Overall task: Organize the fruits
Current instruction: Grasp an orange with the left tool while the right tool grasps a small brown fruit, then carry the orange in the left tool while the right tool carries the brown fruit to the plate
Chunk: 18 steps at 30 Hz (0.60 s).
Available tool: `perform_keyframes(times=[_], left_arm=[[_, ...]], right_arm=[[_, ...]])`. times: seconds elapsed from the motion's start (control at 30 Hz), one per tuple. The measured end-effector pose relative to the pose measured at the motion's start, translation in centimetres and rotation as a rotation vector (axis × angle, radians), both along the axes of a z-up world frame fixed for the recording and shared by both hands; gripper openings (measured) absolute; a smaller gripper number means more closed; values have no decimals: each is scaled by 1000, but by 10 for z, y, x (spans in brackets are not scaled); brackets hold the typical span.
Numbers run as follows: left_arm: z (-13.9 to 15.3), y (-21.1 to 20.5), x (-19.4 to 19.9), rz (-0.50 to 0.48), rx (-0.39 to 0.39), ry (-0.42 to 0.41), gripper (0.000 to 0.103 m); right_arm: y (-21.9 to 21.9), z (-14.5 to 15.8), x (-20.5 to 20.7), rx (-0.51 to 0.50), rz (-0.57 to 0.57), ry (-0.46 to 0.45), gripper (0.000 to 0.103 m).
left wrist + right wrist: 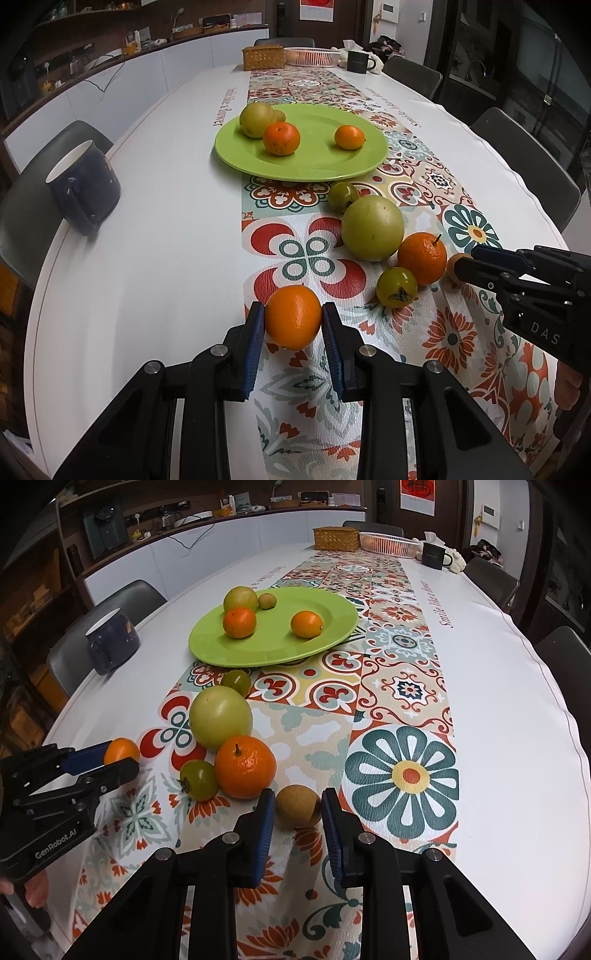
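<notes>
Pinching an orange (pixel 293 316) between the blue pads, my left tongs (pixel 293 325) sit low over the near end of the table (pixel 147 240), where the patterned runner (pixel 317 254) meets the plain white cloth. Both pads press against the fruit's sides, and it seems to rest on the runner, though I cannot quite tell whether it is lifted a hair.

My right tongs (pixel 298 808) are closed on a small brown fruit (pixel 297 805), a round, rough-skinned thing also on the runner, nearer the table's right edge. Its left side touches the left pad; the right pad hugs its other side.

Between my two tongs lies a loose cluster on the runner: a large pale green fruit (pixel 220 717), a stemmed mandarin (pixel 245 767) just in front of it and touching or nearly so, a small green tomato-like fruit (pixel 199 780) beside the mandarin, and another small green one (pixel 236 681) behind the big fruit, close to the plate's near rim.

The green plate (pixel 332 627) stands farther up the middle of the table, partly on the runner. It carries a yellow-green fruit (pixel 240 598), a tiny greenish one (pixel 267 600) beside it, and two orange fruits (pixel 239 622) set apart.

A dark blue mug (pixel 110 642) stands at the table's left edge. At the far end are a woven basket (pixel 336 539), a white slatted basket (pixel 389 543) and a black mug (pixel 433 555).
</notes>
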<state>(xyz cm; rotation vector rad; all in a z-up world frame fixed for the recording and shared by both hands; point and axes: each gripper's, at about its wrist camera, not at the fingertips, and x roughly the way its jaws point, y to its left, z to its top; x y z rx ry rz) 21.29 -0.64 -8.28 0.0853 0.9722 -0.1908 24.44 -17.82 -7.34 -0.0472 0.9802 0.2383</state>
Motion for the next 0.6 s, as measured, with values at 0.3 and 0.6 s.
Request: perform_keyframes(times=[0.3, 0.6], left_arm=[[2, -2, -2, -7, -3, -1, 31], [5, -3, -1, -11, -2, -8, 31]], right_arm=[[-1, 1, 0, 20, 9, 2, 25], [0, 7, -4, 5, 25, -22, 14]])
